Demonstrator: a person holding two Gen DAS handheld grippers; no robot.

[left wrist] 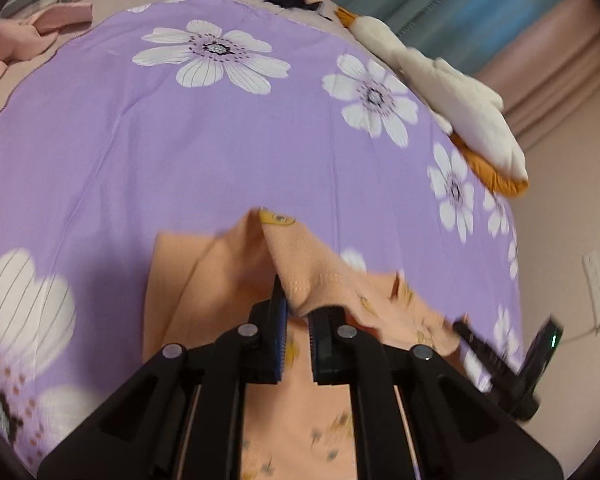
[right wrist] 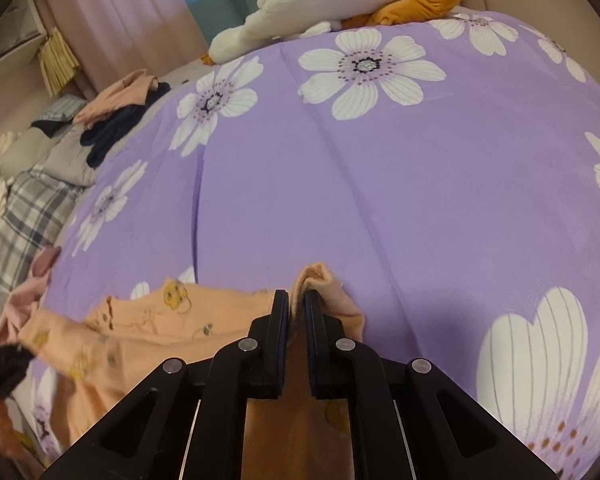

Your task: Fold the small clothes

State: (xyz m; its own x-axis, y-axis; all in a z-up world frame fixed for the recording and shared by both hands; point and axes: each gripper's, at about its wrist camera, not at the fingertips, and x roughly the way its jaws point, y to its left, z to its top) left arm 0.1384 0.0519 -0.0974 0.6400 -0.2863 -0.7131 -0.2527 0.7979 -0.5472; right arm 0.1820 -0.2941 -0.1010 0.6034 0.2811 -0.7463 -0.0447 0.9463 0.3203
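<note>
Peach-orange knit with little yellow cartoon prints, that's the small garment [left wrist: 228, 280] getting folded here, lying near the close edge of a purple flowered bedspread [left wrist: 204, 136]. The left gripper [left wrist: 298, 308] is clamped tight on a raised fold of the fabric, which peaks up just past its tips, and the right gripper [right wrist: 298, 300] is pinched shut on another bunched edge of the same garment [right wrist: 140, 320] over at the right end. My guess is that holding two edges at once keeps the cloth stretched between the tongs so it can be carried over in one straight crease instead of flopping. A white and orange plush toy [left wrist: 452, 96] sits at the far right edge, and dark and pink clothes [right wrist: 116, 116] wait at the far left, well clear of the folding spot.
</note>
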